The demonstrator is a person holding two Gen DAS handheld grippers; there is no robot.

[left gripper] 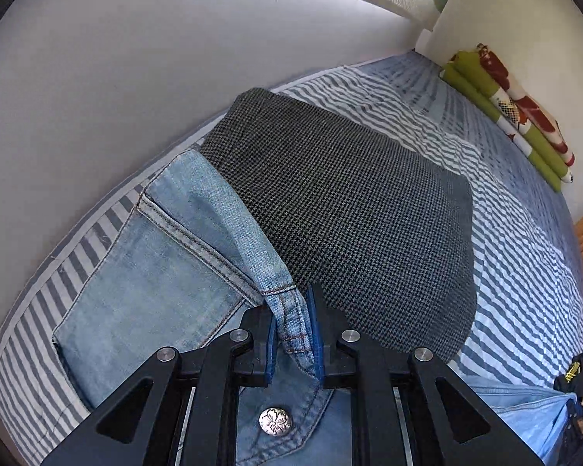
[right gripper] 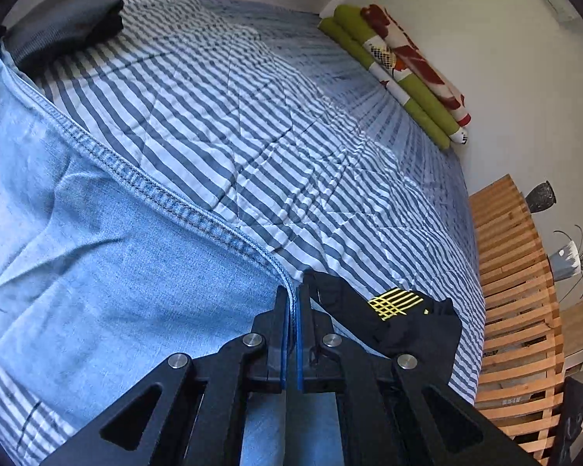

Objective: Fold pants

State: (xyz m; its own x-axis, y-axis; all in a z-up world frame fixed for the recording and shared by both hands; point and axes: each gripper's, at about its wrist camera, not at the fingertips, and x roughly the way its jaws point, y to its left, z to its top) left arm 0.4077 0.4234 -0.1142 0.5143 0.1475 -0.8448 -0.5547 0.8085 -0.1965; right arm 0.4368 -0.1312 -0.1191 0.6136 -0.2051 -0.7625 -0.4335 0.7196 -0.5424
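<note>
The jeans (left gripper: 144, 279) are light blue, faded denim with darker double stitching along the seams, and they lie spread over a bed (right gripper: 252, 116) covered in a blue-and-white striped quilt. In the left wrist view the waistband end is close to the camera: one silver button (left gripper: 275, 420) with a flower pattern sits just below the tongs, and a patch pocket lies flat to the left. The left gripper (left gripper: 293, 334) is clenched on a fold of the waistband, the thick seamed edge standing up between its blue pads. In the right wrist view a long hem edge of the jeans runs diagonally from the upper left down to the right gripper (right gripper: 291, 334), whose pads are pressed together on that edge, with the cloth pinched thin between them. One folded dark checked garment (left gripper: 342, 213) lies on the bed just beyond the jeans, touching their far side. One black garment with a yellow grid print (right gripper: 404, 318) lies beside the right gripper on the quilt. One rolled blanket (right gripper: 400, 70) in green, white and red rests against the wall at the far edge of the bed. One slatted wooden frame (right gripper: 517, 291) stands to the right of the bed.
</note>
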